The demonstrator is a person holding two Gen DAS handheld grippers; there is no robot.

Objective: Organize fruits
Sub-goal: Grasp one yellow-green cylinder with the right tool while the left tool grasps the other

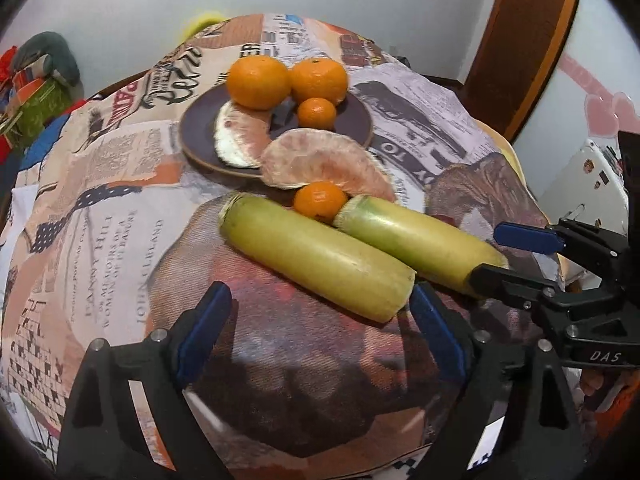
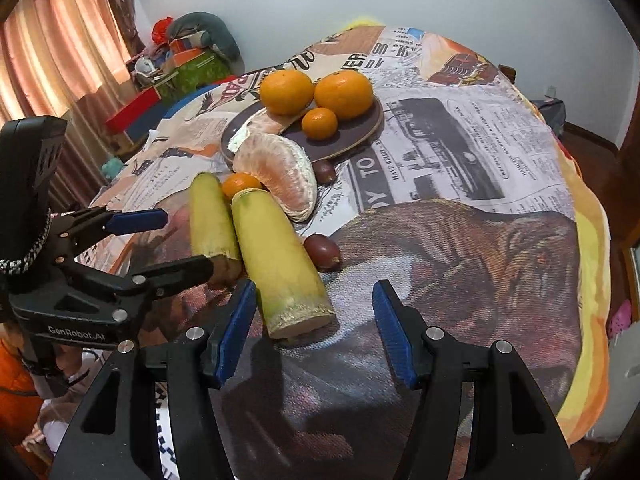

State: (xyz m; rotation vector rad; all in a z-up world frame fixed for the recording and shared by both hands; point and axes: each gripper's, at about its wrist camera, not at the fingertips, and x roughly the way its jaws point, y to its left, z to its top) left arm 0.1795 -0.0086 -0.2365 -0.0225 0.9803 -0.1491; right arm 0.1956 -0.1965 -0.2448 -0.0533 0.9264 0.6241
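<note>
Two pale yellow-green cut stalks lie side by side on the printed cloth. The left stalk (image 1: 316,256) ends between the fingers of my left gripper (image 1: 320,320), close to the right pad, and the pads do not press it: open. The right stalk (image 2: 276,256) ends between the pads of my right gripper (image 2: 316,328), which is open too, with a clear gap on the right. A small mandarin (image 1: 320,200) rests at the stalks' far ends beside a peeled pomelo segment (image 1: 324,164). Behind them a dark plate (image 1: 356,124) holds two oranges (image 1: 258,82), a small mandarin and another segment.
Two dark brown round fruits (image 2: 322,252) (image 2: 324,170) lie right of the stalks. The newspaper-print cloth (image 2: 460,152) falls away at the table's right edge. Boxes and soft things (image 2: 188,60) are piled at the back left by a curtain. A wooden door frame (image 1: 524,48) stands back right.
</note>
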